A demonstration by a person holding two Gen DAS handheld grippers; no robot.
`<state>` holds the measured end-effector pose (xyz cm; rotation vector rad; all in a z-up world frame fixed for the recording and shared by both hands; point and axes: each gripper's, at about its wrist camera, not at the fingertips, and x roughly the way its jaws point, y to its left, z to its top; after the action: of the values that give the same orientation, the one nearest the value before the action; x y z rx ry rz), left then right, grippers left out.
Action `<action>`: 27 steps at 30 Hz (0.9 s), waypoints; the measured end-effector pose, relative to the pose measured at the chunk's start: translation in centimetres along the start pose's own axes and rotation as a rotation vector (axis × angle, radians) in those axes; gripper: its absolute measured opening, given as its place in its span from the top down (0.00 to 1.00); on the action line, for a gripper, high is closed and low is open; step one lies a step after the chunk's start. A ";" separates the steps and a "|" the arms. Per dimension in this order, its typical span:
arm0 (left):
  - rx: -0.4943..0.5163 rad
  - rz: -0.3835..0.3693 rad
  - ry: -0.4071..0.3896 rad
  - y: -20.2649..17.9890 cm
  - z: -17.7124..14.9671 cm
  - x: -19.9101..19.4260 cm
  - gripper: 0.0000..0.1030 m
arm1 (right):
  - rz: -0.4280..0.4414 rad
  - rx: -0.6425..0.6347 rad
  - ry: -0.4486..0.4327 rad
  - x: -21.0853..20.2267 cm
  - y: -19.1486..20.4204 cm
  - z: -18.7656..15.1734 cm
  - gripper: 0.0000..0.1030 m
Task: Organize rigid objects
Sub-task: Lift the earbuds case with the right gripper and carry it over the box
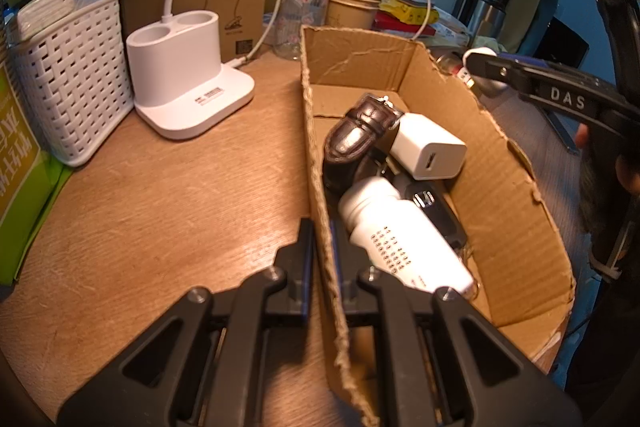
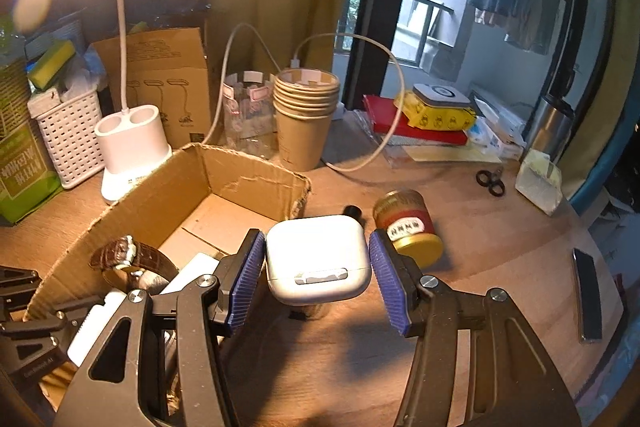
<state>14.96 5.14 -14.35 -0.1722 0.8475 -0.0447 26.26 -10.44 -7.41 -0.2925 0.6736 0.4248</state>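
Observation:
An open cardboard box stands on the wooden desk. Inside it lie a brown leather watch, a white charger plug, a white bottle and a black car key. My left gripper is shut on the box's near left wall, one finger inside and one outside. My right gripper is shut on a white earbuds case, held above the desk just right of the box. A jar with a yellow lid lies on its side beyond it.
A white lamp base and a white basket stand left of the box. Behind it are stacked paper cups and a clear jar. Scissors, a phone and books occupy the right side.

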 end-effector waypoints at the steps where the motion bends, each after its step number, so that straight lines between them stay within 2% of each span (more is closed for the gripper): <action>1: 0.000 0.000 0.000 0.0 0.0 0.0 0.91 | 0.004 -0.003 -0.002 0.1 0.2 0.1 0.44; 5: 0.000 0.000 0.000 0.0 0.0 0.0 0.91 | 0.039 -0.012 -0.018 0.4 0.6 0.5 0.44; 9: 0.000 0.000 0.000 0.0 0.0 0.0 0.91 | 0.131 -0.019 -0.056 0.9 0.5 0.6 0.44; 13: 0.001 0.000 0.000 0.0 0.0 0.0 0.91 | 0.176 -0.057 -0.057 1.7 0.8 0.7 0.44; 27: -0.001 0.000 0.001 0.1 0.0 0.1 0.91 | 0.225 -0.158 -0.038 3.3 2.9 1.0 0.46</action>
<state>15.01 5.20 -14.40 -0.1726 0.8482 -0.0444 27.75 -6.60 -9.21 -0.3589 0.6395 0.6992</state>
